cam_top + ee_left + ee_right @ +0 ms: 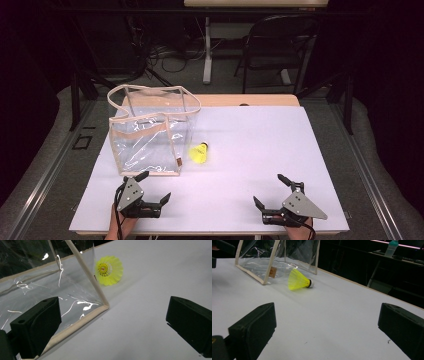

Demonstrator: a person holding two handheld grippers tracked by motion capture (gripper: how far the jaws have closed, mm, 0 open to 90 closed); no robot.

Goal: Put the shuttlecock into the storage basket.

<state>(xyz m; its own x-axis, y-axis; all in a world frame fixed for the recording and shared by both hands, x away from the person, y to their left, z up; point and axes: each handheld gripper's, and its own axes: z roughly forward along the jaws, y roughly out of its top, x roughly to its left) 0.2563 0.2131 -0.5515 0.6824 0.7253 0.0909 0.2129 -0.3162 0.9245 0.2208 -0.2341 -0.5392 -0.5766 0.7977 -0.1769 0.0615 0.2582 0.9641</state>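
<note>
Grippers sit at the near edge of the white table (260, 150), each held in a hand. The left gripper (152, 187) has its jaws spread wide with nothing between them, and its upper jaw is close to the front bottom corner of the clear bag (150, 132). The right gripper (272, 191) is likewise spread wide and holds nothing. Farther in, the yellow shuttlecock (199, 153) lies on its side on the table, just beside the bag's right wall. A black chair (280, 47) stands beyond the table.
</note>
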